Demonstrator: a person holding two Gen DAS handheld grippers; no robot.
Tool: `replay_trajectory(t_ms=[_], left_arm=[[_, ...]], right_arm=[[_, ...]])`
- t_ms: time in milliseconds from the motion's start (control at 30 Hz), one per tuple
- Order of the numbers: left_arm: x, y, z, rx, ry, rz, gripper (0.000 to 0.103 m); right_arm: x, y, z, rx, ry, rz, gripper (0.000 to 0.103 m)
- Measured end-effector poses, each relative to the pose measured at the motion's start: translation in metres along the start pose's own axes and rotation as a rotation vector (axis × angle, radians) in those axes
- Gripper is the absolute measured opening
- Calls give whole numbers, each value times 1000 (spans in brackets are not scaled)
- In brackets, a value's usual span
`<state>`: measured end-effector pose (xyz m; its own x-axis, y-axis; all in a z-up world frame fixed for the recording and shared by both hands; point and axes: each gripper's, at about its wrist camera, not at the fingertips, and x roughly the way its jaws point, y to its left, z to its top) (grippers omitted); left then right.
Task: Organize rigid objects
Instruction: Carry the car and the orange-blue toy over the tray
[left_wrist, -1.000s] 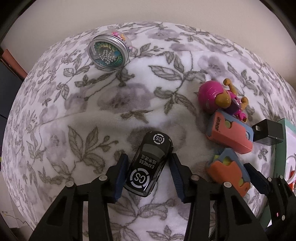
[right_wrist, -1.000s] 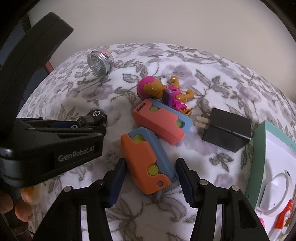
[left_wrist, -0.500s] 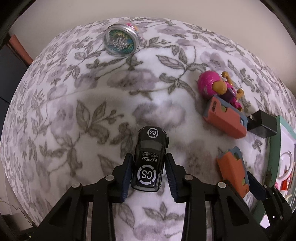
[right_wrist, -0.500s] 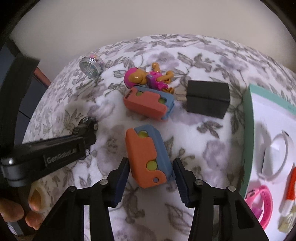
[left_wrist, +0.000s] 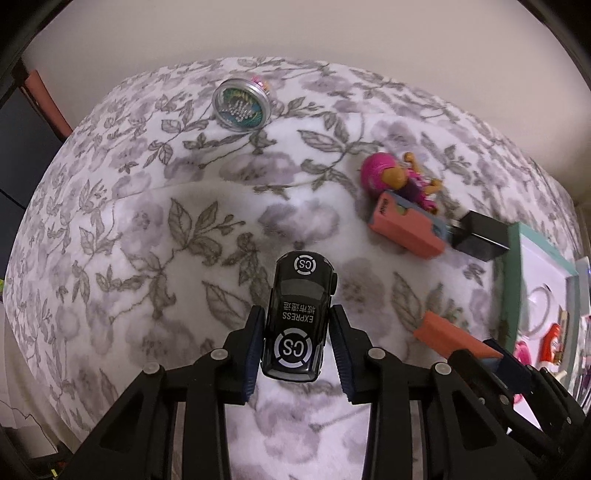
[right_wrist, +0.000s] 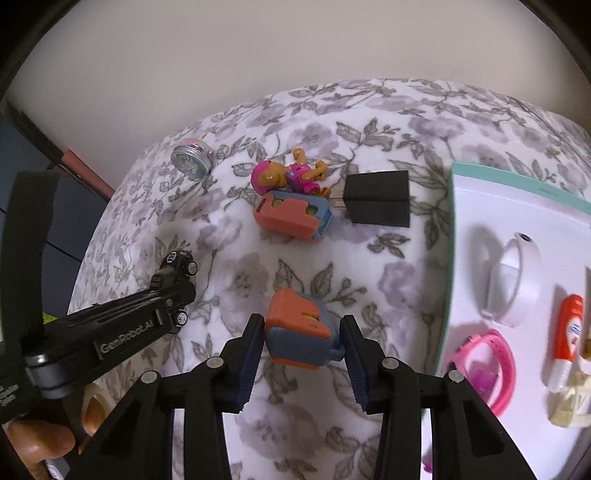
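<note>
Since the earlier frames both grippers had closed in on their toys and lifted them off the floral blanket (left_wrist: 207, 229): the black toy car (left_wrist: 298, 317), which a second before lay on the fabric between wide-set fingers, now hung above it, and the orange and blue block (right_wrist: 301, 328) had tipped up off the blanket as it rose

The left gripper (left_wrist: 297, 350) held the car by its flanks, both pads flat against the body, nose pointing away toward the round tin (left_wrist: 242, 105). Gripping across the narrow width probably kept the wheels free and the car from swinging

The right gripper (right_wrist: 303, 345) had the block between its fingers, and its jaws were closing at that moment. The left pad touched the block's side and the right pad met a blue corner, so it looked carried, though perhaps not yet firmly

Taking the white tray (right_wrist: 458, 206) with its teal rim as the landmark: the held block was just left of the tray's near edge, and the car farther left beyond it. A second orange block (right_wrist: 291, 218), a pink figure (right_wrist: 284, 177) and a black charger (right_wrist: 376, 203) lay together near the tray's far left corner, untouched. The tray already held a pink band (right_wrist: 498, 369), a white ring (right_wrist: 511, 280) and an orange tube (right_wrist: 567, 328), so both toys were likely headed there
</note>
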<state>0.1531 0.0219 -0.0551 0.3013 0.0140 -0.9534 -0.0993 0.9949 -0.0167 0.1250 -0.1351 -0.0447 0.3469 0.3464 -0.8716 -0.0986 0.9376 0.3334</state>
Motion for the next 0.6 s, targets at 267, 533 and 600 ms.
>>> replay_trajectory(t_ms=[267,533,600], left_arm=[[-35,-28,-11,72,-55,-18,37],[-87,-69,-29,155,-144,-94,37],[-94,-79,-34,175,-155,-123,37]], right_arm=[[-47,-3,-6,-15,-71,-27,45],[-108,-33,-16,38,-178,-99,45],[-121,-43,-20,55,-199,-113,45]])
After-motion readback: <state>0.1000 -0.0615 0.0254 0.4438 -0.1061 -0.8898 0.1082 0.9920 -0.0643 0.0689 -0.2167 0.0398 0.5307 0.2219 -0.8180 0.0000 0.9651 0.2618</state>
